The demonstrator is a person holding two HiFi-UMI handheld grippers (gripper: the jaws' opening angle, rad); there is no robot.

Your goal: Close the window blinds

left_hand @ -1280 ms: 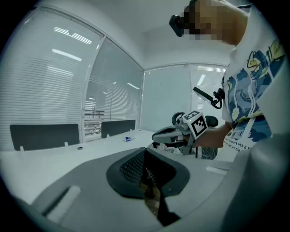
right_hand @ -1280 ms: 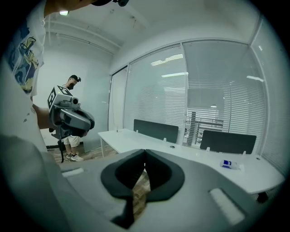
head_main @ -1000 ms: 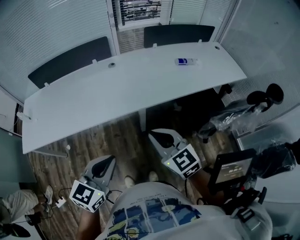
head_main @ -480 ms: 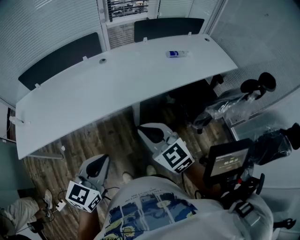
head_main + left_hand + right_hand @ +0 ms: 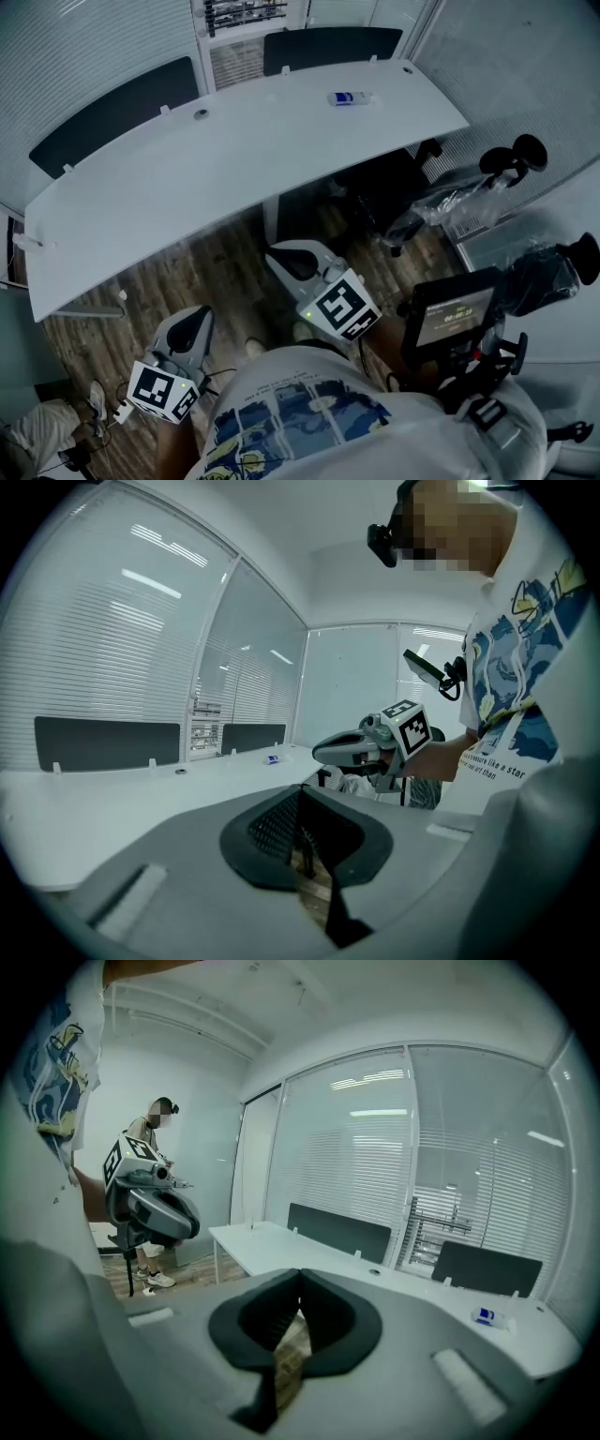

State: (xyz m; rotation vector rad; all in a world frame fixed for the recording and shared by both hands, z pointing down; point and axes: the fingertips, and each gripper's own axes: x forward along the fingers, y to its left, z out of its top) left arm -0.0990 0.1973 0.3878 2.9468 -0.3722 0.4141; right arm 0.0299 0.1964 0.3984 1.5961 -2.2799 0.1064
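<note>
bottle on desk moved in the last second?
No. The bottle keeps its spot by the far edge of the desk, under the right dark panel.

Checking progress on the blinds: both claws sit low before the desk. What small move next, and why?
Probably step round the desk toward the blinds: left claw and right claw are shut, empty, and the desk lies between them and the blinds.

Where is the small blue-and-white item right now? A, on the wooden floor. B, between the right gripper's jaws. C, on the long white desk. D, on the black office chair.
C: the small blue-and-white item lies on the long white desk, toward its far right end.
</note>
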